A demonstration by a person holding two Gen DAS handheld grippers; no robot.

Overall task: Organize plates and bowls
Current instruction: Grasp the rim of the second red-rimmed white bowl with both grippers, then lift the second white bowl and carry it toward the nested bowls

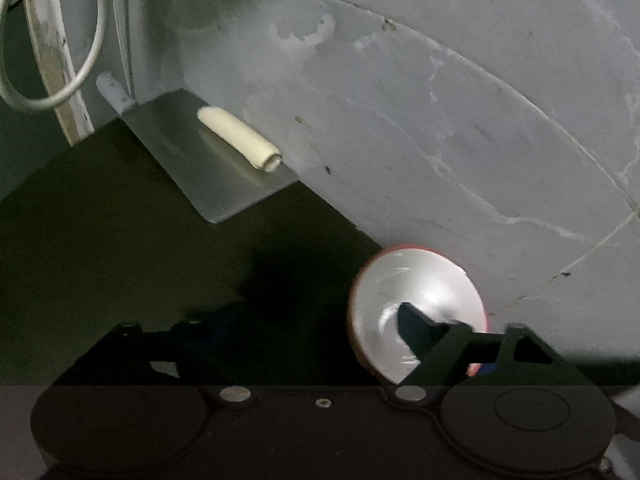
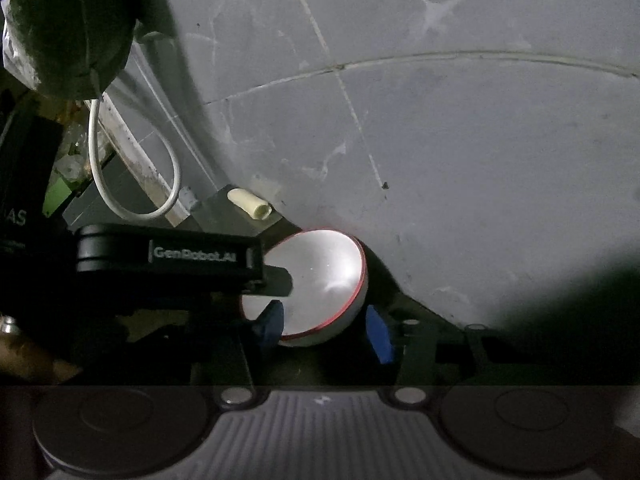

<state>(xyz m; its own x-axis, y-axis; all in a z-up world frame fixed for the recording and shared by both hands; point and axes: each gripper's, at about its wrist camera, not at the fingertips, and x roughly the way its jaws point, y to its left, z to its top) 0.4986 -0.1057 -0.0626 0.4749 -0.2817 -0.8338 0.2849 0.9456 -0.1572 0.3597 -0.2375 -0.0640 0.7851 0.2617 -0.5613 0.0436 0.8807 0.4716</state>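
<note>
A small white bowl with a red rim (image 1: 416, 304) (image 2: 316, 280) is tilted on its side against the grey wall, its inside facing the cameras. In the left wrist view only my left gripper's right finger (image 1: 420, 332) shows, reaching into the bowl; the left finger is lost in the dark. In the right wrist view the left gripper's black body (image 2: 168, 256) comes in from the left, one finger inside the bowl. My right gripper (image 2: 324, 326) is open, its blue pads (image 2: 378, 334) either side of the bowl's lower edge, apart from it.
A metal bracket (image 1: 208, 160) with a cream tube (image 1: 240, 136) (image 2: 250, 202) sits at the wall's foot. A white cable loop (image 2: 132, 184) (image 1: 52, 80), a dark green bag (image 2: 68, 28) and boxes crowd the left. The counter is dark.
</note>
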